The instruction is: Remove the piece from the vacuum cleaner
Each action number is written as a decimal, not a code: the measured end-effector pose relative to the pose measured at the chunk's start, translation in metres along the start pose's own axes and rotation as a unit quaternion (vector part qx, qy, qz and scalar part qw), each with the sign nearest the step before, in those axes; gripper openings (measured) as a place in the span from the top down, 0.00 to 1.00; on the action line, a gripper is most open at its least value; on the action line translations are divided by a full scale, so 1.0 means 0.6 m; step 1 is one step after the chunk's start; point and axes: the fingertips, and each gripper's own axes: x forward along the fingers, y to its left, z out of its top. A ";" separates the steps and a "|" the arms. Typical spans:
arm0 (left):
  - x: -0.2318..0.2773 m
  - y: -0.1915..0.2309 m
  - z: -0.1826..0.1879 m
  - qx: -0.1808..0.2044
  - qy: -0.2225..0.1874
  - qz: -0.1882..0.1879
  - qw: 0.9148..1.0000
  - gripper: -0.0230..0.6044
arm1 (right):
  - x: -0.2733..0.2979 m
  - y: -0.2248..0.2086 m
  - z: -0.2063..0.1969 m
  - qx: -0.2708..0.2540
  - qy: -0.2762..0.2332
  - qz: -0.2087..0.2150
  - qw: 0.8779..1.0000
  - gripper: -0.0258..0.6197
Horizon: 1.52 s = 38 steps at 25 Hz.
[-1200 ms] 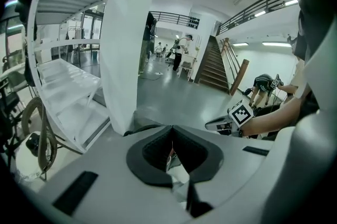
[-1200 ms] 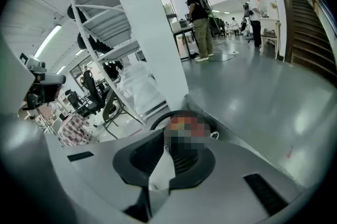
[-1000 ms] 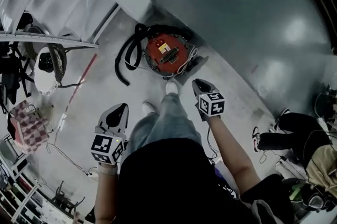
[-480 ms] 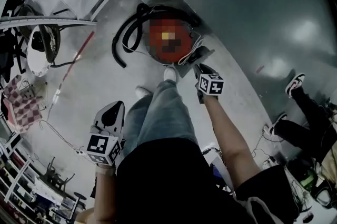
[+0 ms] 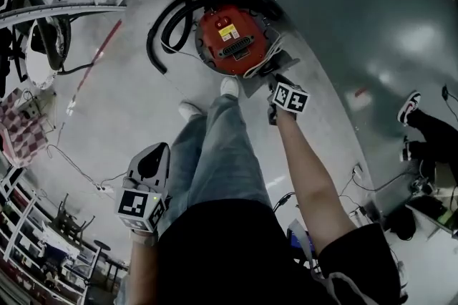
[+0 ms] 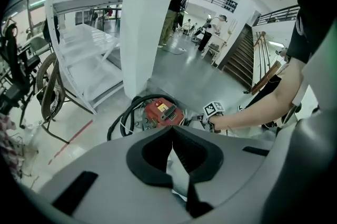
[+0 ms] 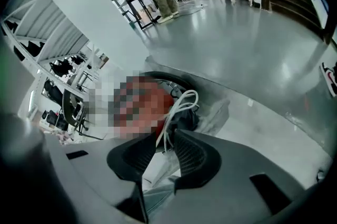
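While the fingers [image 7: 192, 154] of our right gripper [image 7: 164, 138] are standing apart, having just been opening, they are pinching nothing. A white cord [image 7: 181, 104] is showing in line with the gap, just past the tips, and we are not able to tell whether it is touching them. The fingers [image 6: 152, 152] of our left gripper [image 6: 171, 129] are resting closed tip to tip, with nothing between them.

We are pointing the right gripper steeply down, right beside the near edge of the round red vacuum cleaner [image 5: 232, 39], where the cord is lying in loops over the rim. We are holding the left gripper well back from it, out beside our leg [image 5: 215, 153].

The vacuum cleaner is sitting on the floor [image 5: 129, 103] against the foot of a white pillar [image 6: 152, 23], just ahead of our white shoes [image 5: 230, 86]. A black hose [image 5: 166, 24] is curling around its left side. We are not able to tell which part of it is the piece to come off.
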 end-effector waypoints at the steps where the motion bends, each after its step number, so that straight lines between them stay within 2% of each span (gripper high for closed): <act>1: 0.004 -0.001 -0.005 -0.004 0.004 0.001 1.000 0.93 | 0.009 -0.006 -0.002 0.007 0.002 -0.003 1.000 0.76; 8: 0.021 -0.003 -0.038 -0.023 0.027 -0.006 0.999 0.93 | 0.055 -0.040 -0.017 0.084 0.008 -0.022 0.996 0.67; 17: 0.031 -0.006 -0.050 -0.036 0.039 -0.009 0.999 0.93 | 0.093 -0.079 -0.034 0.166 0.019 -0.059 0.984 0.67; 26: 0.039 -0.010 -0.072 -0.026 0.056 -0.011 0.998 0.93 | 0.112 -0.093 -0.039 0.220 0.005 -0.047 0.974 0.74; 30: 0.047 -0.027 -0.057 -0.030 0.056 -0.016 0.998 0.93 | 0.108 -0.103 -0.048 0.235 0.000 -0.054 0.971 0.83; 38: 0.043 -0.018 -0.069 -0.029 0.068 -0.011 0.997 0.93 | 0.098 -0.104 -0.051 0.268 -0.011 -0.058 0.961 0.86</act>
